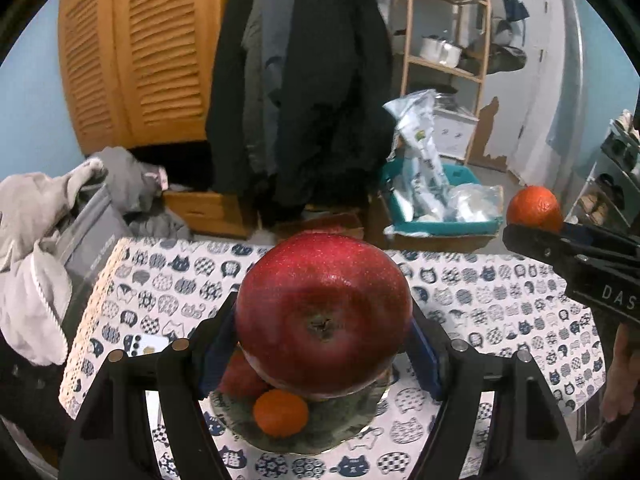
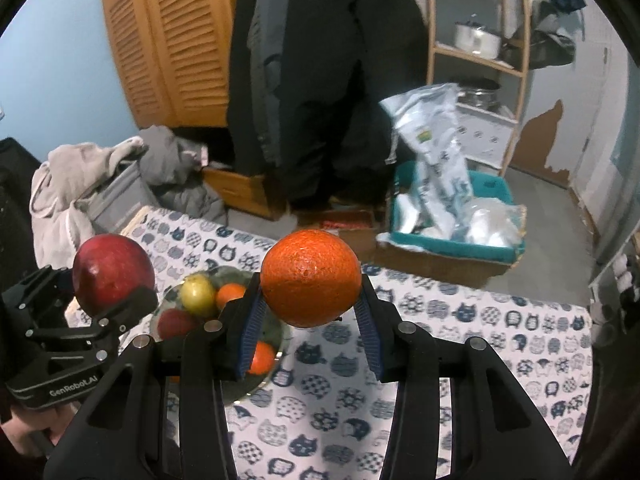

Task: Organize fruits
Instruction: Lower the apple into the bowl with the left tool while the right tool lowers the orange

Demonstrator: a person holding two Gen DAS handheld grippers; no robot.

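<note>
The red apple (image 1: pixel 324 316) is large, glossy and finely speckled, its dark blossom end turned toward the left wrist camera; the left gripper (image 1: pixel 324 332) is clamped on its sides and holds it in the air just above the fruit bowl (image 1: pixel 320 424). The orange (image 2: pixel 310 278), bright and pebbled, is pinched between the blue pads of the right gripper (image 2: pixel 310 316) and hangs over the cat-print tablecloth (image 2: pixel 460 340) just to the right of the bowl. From the left wrist the apple hides most of the bowl, so only a small orange fruit (image 1: pixel 281 413) and part of a red fruit (image 1: pixel 240 376) show beneath it. The right wrist view shows more of the bowl: a yellow-green fruit (image 2: pixel 197 294), two orange fruits and a red one, though the gripper's left finger covers the bowl's right half. Beyond the bowl, off the table, stand dark hanging coats (image 1: pixel 304 88), a louvered wooden cupboard (image 1: pixel 136 52) and a teal bin (image 2: pixel 452 240) of plastic bags.
</note>
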